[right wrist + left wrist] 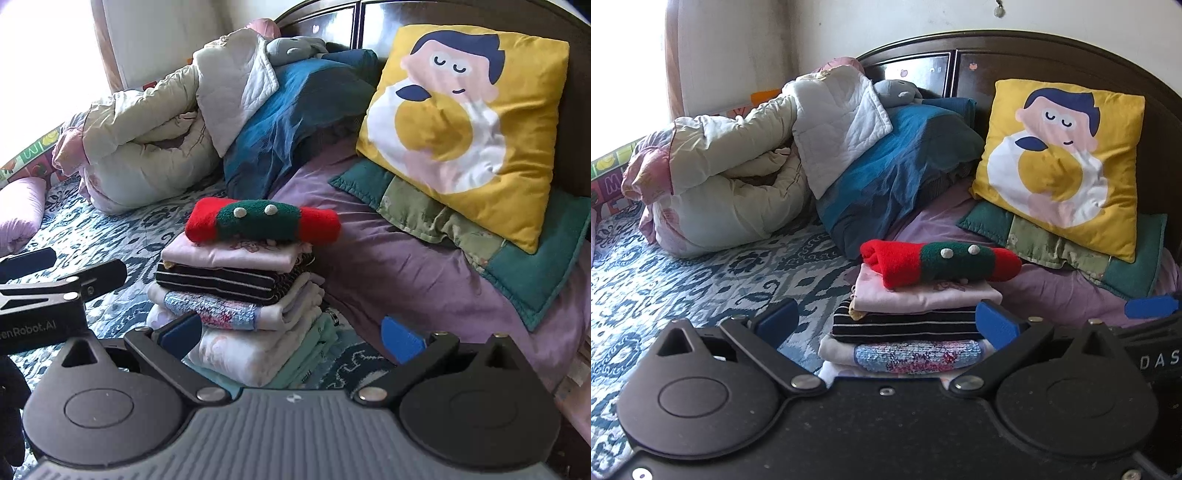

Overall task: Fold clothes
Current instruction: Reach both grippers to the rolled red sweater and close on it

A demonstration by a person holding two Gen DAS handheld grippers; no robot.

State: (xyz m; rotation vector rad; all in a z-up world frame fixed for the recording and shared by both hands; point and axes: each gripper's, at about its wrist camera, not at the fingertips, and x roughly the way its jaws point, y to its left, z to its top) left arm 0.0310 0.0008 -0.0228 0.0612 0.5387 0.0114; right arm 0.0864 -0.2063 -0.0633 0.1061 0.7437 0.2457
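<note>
Both claws wide, empty: left gripper (886, 325), right gripper (291, 336). Folded stack (240, 288) between fingers; quilt (731, 177), pillow (465, 125) behind.

Dark wooden headboard (1052, 48), white wall (746, 44), bright window (624, 74) at left, blue patterned bedspread (683, 280)

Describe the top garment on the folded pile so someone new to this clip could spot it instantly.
Start at the yellow cartoon cushion leaning on the dark headboard; in front of it, on the bed, stands a stack of folded clothes. Topmost lies a fuzzy rolled garment: red ends, a green middle band with two white buttons, unlike the flat pink and striped pieces beneath.
</note>
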